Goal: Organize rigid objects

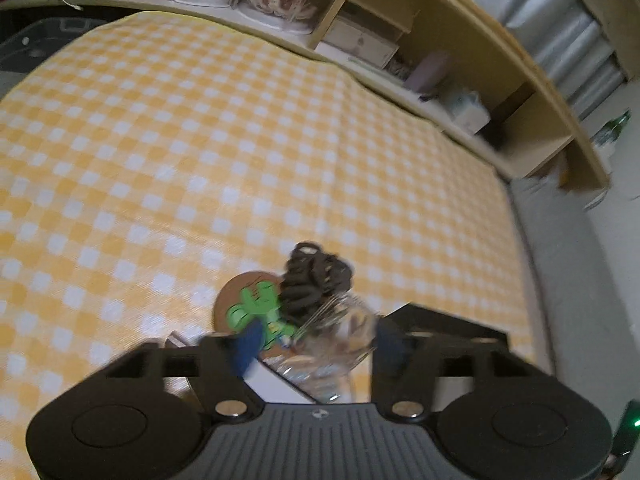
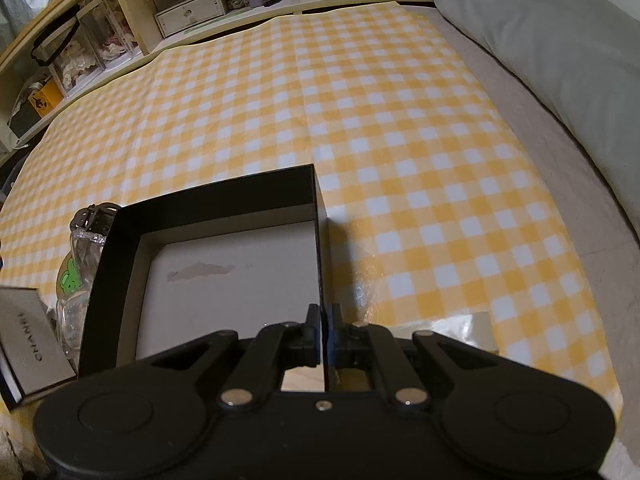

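Note:
My left gripper (image 1: 316, 340) holds a clear glass jar (image 1: 332, 340) between its blue pads; black hair ties (image 1: 316, 280) sit in the jar's top. A round brown coaster with a green figure (image 1: 250, 312) lies on the cloth just behind it. A white Chanel box (image 2: 28, 340) lies at the left. My right gripper (image 2: 324, 320) is shut on the right wall of an open black box (image 2: 224, 240) with a pale inside. The jar (image 2: 80, 256) stands left of that box in the right wrist view.
Everything rests on a yellow and white checked cloth (image 2: 360, 100). A wooden shelf (image 1: 460, 60) with boxes and clear containers runs along the far edge. A grey pillow (image 2: 560, 48) lies at the right on the grey mattress (image 1: 580, 280).

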The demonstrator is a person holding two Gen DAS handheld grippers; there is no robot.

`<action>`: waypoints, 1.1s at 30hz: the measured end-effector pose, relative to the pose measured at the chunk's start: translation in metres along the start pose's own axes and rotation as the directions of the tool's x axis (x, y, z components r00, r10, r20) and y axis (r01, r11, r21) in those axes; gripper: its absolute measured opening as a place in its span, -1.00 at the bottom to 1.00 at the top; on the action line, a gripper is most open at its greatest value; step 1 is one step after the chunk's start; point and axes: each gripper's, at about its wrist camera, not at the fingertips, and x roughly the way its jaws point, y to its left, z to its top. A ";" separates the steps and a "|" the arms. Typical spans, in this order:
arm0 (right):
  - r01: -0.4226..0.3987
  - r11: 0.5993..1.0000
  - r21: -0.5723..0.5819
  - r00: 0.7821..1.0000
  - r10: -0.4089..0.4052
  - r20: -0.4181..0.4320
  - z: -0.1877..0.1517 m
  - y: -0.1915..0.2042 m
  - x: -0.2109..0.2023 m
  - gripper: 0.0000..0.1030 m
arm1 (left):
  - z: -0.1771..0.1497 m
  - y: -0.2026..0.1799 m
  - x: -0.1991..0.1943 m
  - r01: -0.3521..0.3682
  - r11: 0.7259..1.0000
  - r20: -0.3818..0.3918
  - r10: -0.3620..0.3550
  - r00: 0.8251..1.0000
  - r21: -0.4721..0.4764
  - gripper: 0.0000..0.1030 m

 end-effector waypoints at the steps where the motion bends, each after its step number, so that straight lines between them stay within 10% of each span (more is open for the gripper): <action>1: 0.000 1.000 0.000 1.000 0.000 0.000 0.000 0.000 0.000 -0.92 | -0.004 0.000 0.001 -0.023 1.000 0.000 0.023 1.000 0.010 0.57; 14: -0.002 1.000 0.000 1.000 0.002 0.000 -0.001 0.000 -0.001 -0.92 | -0.032 0.033 -0.014 -0.222 0.973 -0.012 0.222 0.975 -0.068 0.82; 21: -0.003 1.000 0.001 1.000 0.003 0.001 -0.001 -0.001 -0.001 -0.92 | -0.053 0.071 -0.026 -0.356 0.908 -0.059 0.352 0.934 -0.222 0.89; 27: -0.004 1.000 0.001 1.000 0.004 0.001 -0.002 -0.001 -0.001 -0.92 | -0.081 0.094 -0.026 -0.357 0.867 -0.208 0.300 0.931 -0.347 0.90; 33: -0.001 1.000 -0.003 1.000 0.001 -0.003 -0.002 0.000 -0.002 -0.92 | -0.081 0.077 -0.020 -0.286 0.911 -0.172 0.244 0.955 -0.298 0.95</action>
